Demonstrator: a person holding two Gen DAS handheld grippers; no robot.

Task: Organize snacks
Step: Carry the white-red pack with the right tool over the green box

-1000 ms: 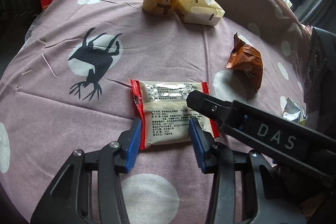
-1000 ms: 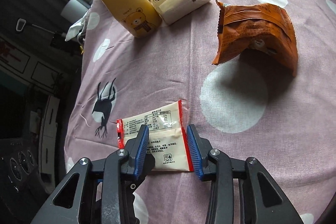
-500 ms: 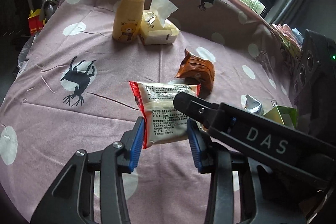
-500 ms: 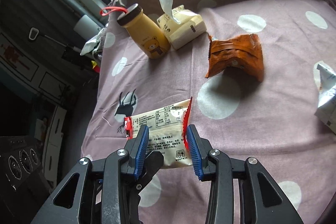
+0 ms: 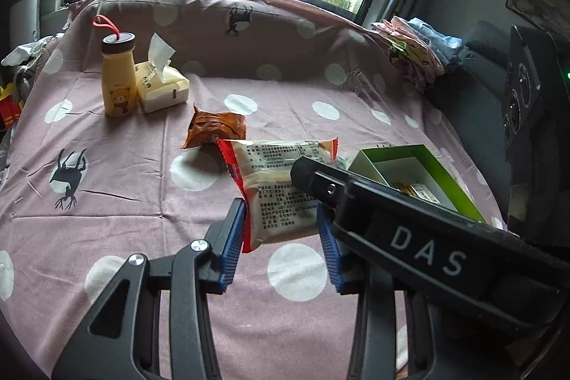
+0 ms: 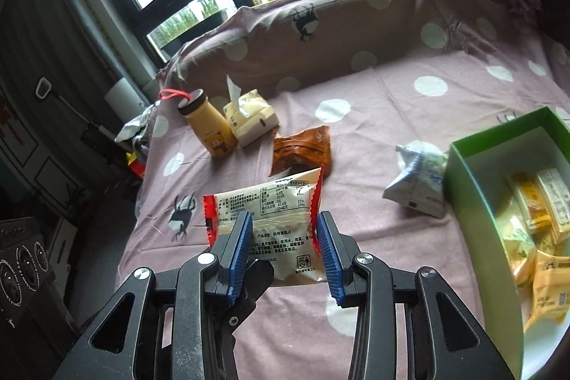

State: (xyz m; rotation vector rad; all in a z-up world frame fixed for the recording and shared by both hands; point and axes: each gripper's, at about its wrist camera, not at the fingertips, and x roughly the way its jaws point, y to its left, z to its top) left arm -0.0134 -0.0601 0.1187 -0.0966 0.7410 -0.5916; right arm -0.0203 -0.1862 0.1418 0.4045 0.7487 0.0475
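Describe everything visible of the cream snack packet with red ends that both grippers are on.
The cream plastic snack packet with red serrated ends is a sealed, puffy pillow pack, its back printed with small black text and a nutrition table. It hangs tilted above the pink dotted cloth, off the surface. The left hand-held gripper and right hand-held gripper both clamp its lower part between blue ribbed pads.

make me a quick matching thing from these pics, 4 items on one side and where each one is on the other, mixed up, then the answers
Items
1. white snack packet with red ends
2. orange wrapper
3. yellow bear bottle
4. yellow snack packs

Places
A. inside the green box
B. standing beside the tissue pack
C. between the blue pads, off the cloth
D. lying on the spotted cloth, mid-table

Pairs: 1-C, 2-D, 3-B, 4-A
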